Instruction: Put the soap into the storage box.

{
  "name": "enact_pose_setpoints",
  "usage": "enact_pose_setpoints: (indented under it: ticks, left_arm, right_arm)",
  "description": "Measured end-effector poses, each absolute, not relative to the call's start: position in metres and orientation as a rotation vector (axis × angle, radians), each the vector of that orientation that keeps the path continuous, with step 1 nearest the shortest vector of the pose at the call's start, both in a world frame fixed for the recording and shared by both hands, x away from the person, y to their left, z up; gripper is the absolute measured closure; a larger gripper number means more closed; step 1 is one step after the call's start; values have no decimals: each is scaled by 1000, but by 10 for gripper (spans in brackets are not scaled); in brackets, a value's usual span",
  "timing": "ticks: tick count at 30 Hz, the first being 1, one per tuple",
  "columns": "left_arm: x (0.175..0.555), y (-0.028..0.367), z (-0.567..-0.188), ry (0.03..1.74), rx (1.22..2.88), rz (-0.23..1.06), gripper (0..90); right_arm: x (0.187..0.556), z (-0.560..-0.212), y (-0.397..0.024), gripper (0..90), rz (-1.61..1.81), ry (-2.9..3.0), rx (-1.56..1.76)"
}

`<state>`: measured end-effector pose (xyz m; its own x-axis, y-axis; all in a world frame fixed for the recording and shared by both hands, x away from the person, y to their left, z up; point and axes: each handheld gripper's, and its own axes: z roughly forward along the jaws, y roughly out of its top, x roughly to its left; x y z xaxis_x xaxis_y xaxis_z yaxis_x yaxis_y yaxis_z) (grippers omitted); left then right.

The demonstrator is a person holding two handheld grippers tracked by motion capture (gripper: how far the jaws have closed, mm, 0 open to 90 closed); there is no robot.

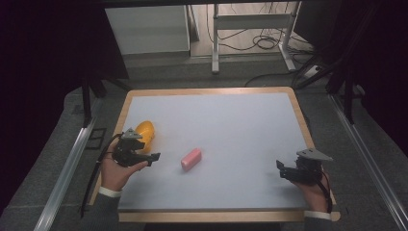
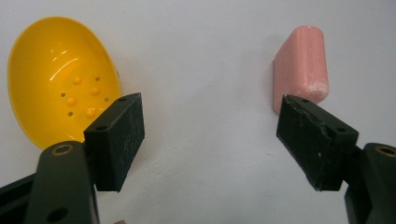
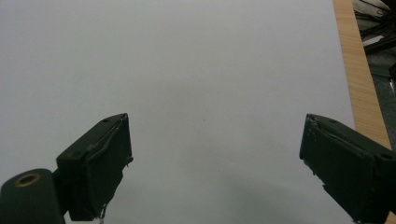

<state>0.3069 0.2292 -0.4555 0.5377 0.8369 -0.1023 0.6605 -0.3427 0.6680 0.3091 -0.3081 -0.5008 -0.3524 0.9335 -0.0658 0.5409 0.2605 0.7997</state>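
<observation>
Pale grey covering spreads over the wood-rimmed bench (image 1: pixel 207 91), with dark floor, cables and metal frame legs beyond its far edge. On the person's left side lies a yellow bowl (image 2: pixel 56 79), tipped so its hollow faces the left gripper view; small holes and bumps dot its bottom, and nothing lies in it. A pink block (image 2: pixel 302 67) with rounded ends rests on the bench near the middle, well apart from the bowl, bearing no readable writing. The left claw (image 1: pixel 155 157) hangs released, jaws spread wide, between bowl and block, touching neither. The right claw (image 1: pixel 279 165) is also released, jaws wide apart over bare bench near the right edge, far from the pink block.
</observation>
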Motion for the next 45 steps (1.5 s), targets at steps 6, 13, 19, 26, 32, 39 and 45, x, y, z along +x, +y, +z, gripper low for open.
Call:
enact_pose_setpoints:
  ticks: [6, 13, 19, 26, 32, 39, 45]
  left_arm:
    - [310, 224, -453, 1189, 2128, 342, 241]
    - [314, 216, -452, 1177, 2147, 339, 241]
    - [319, 207, -451, 1165, 2177, 332, 241]
    - [325, 199, -450, 1145, 2199, 332, 241]
    - [329, 190, -447, 1129, 2219, 332, 241]
    - [334, 181, -445, 1114, 2248, 326, 240]
    - [339, 172, -444, 1098, 2270, 321, 240]
  right_arm:
    - [309, -500, -308, 89, 945, 1992, 1330]
    - [309, -499, -308, 89, 949, 1991, 1330]
    - [308, -499, -308, 89, 952, 1994, 1323]
    - [308, -499, -307, 89, 956, 1996, 1318]
    - [308, -499, -307, 89, 956, 1996, 1319]
    - [309, -500, -307, 89, 953, 1998, 1319]
    - [309, -500, -307, 89, 951, 1997, 1321]
